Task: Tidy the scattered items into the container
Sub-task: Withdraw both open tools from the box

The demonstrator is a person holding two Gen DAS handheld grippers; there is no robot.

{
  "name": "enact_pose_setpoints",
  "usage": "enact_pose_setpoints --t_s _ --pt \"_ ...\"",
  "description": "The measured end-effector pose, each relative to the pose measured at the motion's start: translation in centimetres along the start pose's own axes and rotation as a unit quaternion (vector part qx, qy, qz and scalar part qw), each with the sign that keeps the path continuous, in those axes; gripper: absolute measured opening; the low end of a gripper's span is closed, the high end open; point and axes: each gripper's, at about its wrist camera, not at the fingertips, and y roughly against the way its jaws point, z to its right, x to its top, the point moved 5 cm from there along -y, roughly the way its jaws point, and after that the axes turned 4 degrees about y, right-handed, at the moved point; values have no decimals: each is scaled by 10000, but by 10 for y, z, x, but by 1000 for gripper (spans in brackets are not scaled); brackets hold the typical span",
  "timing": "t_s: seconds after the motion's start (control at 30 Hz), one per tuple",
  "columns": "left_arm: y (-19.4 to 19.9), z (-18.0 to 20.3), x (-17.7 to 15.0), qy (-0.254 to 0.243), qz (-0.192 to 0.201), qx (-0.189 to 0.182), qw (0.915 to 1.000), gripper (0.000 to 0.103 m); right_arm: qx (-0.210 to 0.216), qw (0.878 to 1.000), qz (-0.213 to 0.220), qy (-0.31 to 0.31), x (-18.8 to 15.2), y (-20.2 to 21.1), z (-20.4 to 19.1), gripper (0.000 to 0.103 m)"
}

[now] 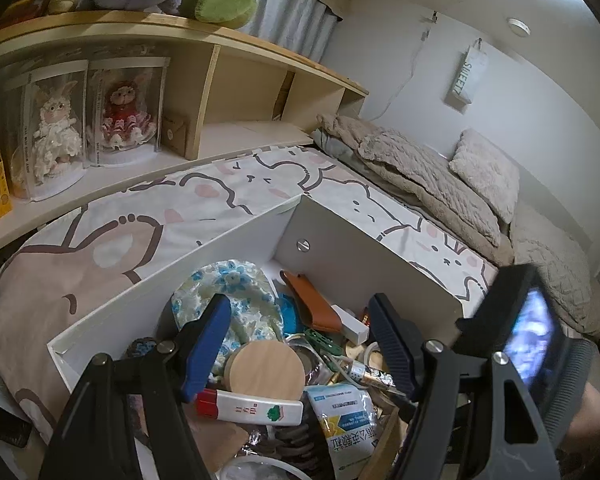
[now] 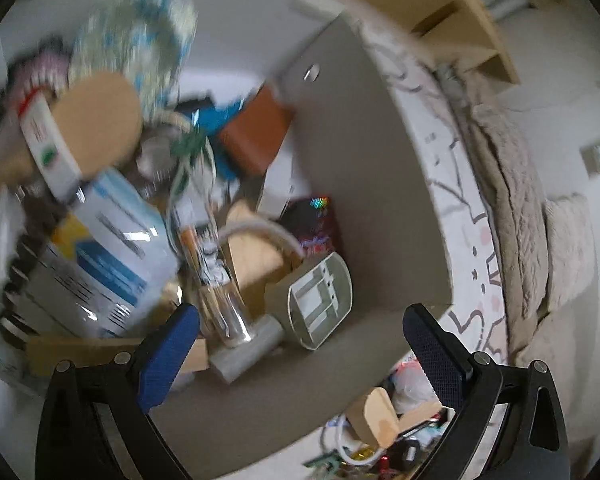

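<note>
White laminate forms the container (image 1: 168, 288), an open-topped box resting on a bed sheet (image 1: 236, 188) printed with cartoon rabbit outlines. It is already crowded. A round wooden lid (image 1: 266, 370) lies near the middle, with a white tube (image 1: 250, 408) capped in red just in front of it and a blue-and-white packet (image 1: 342, 420) beside that. A blue floral fabric piece (image 1: 228, 300) is bunched against the far left of the heap, and a brown leather case (image 1: 310, 300) leans by the back wall below a metal screw head.

From the right wrist view, a grey plastic plug-like part (image 2: 320, 304) sits against the box's inner wall, close to a shiny foil-wrapped stick (image 2: 228, 312). Outside the wall, more loose bits (image 2: 384, 432) lie on the sheet, too small and blurred to name.

The left tool (image 1: 300, 344) hovers over the heap with its blue-padded fingers spread and nothing between them. The right tool (image 2: 300, 340) is likewise released, its fingers straddling the box's near wall without gripping it.

Beyond the bed, wooden shelves (image 1: 260, 80) hold two boxed dolls (image 1: 88, 120), and a beige blanket (image 1: 420, 176) is rumpled at the far end.
</note>
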Motion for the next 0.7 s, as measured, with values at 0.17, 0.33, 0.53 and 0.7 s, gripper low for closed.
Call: enact_pose_setpoints --t_s 0.17,0.33,0.53,0.7 --pt "-2 -3 0 47 -25 4 10000 71 -513 9986 -123 -87 9 -14 16 102" --pt "-3 -5 0 64 -48 -18 10000 71 -860 9892 504 -1077 15 0 49 102" --pt "-4 -6 1 75 -56 -17 10000 71 -917 9858 653 -1246 13 9 60 102" --pt "-4 -6 0 57 -60 -18 10000 71 -903 9864 653 -1206 6 15 53 102"
